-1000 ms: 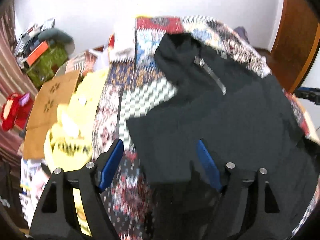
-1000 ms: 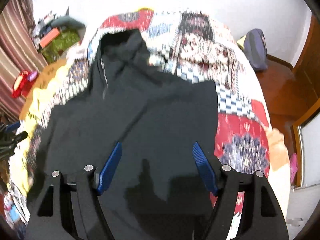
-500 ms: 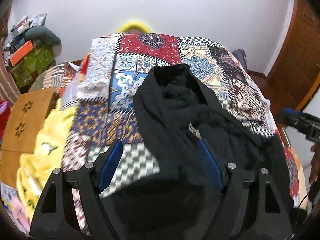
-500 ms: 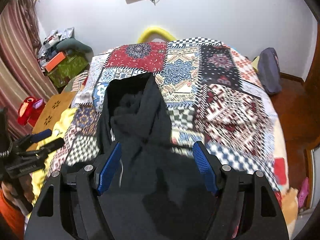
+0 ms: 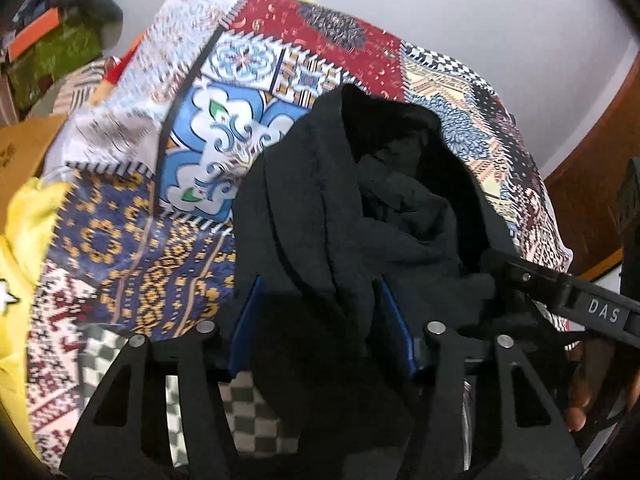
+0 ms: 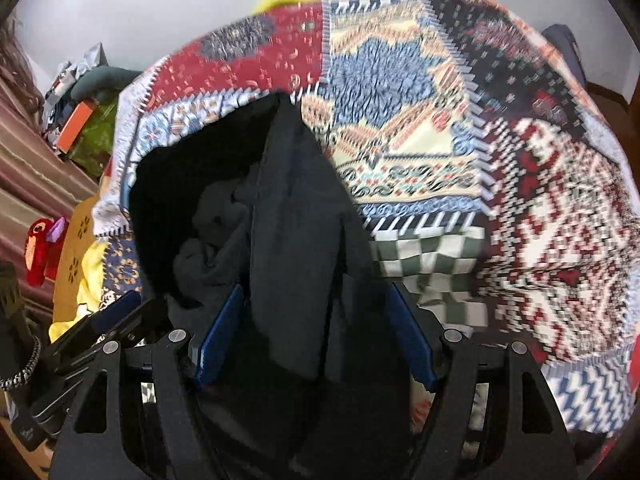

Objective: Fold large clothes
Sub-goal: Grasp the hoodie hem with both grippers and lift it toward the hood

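Observation:
A black hoodie (image 5: 400,208) lies on a patchwork bedspread (image 5: 120,240), its open hood toward the far wall. My left gripper (image 5: 320,292) is low over the hoodie's left shoulder; its jaws are closing, with a ridge of black fabric between the blue pads. In the right wrist view the hoodie (image 6: 296,208) runs up the middle of the bedspread (image 6: 520,200). My right gripper (image 6: 316,292) stands open astride a fold of its fabric. Each gripper shows in the other's view: the right gripper (image 5: 560,292) with a hand behind it, the left gripper (image 6: 100,328) at lower left.
A yellow cloth (image 5: 16,248) and a cardboard sheet (image 5: 20,148) lie at the bed's left side, with a green box (image 5: 52,52) and clutter beyond. A red toy (image 6: 38,256) sits by a striped curtain (image 6: 24,168). A wooden door (image 5: 592,140) stands at right.
Both grippers have travelled up along the hoodie from its body to the hood and sunk closer to it. The left jaws have narrowed around the fabric. The right jaws keep their width.

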Available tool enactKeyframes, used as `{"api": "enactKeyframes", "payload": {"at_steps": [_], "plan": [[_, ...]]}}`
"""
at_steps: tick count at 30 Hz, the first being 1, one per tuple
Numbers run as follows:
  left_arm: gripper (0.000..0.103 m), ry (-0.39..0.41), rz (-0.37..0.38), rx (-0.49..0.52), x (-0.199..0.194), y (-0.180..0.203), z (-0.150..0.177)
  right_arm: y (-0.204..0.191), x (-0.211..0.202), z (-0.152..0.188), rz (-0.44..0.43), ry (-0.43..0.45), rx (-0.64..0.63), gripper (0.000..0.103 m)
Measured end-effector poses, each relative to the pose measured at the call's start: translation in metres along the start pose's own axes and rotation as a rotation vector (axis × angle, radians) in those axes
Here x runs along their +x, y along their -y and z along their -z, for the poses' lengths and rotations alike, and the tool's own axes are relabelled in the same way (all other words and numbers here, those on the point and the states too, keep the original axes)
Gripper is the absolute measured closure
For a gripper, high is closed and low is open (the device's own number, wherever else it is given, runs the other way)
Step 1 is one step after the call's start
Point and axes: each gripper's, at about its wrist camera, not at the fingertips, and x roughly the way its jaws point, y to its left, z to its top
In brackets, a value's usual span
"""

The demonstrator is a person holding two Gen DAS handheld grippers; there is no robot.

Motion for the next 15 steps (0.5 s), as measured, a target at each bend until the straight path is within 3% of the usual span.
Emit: {"api": "enactKeyframes", "payload": {"at_steps": [1,2,3,6,7,15], "plan": [[0.052,-0.002,0.025,-0.010,0.004,-0.001,0.001,0.001,0.002,0.001,0.005,0.012,0.000,0.033],[0.065,-0.006,0.049,-0.015,0.006,-0.001,0.001,0.001,0.002,0.001,0.008,0.020,-0.010,0.034],[0.073,-0.004,0.064,-0.023,0.008,0.000,0.002,0.000,0.002,0.003,0.016,0.027,-0.028,0.045],[0.089,0.004,0.001,0.011,0.005,0.007,0.002,0.001,-0.001,0.009,0.044,0.024,-0.052,0.080],[0.091,-0.001,-0.006,0.017,0.002,0.008,0.002,0.001,-0.006,0.011,0.039,0.030,-0.056,0.084],[0.094,0.050,-0.014,0.120,-0.083,0.035,0.003,-0.012,-0.085,0.035,0.043,0.137,-0.145,0.090]]}}
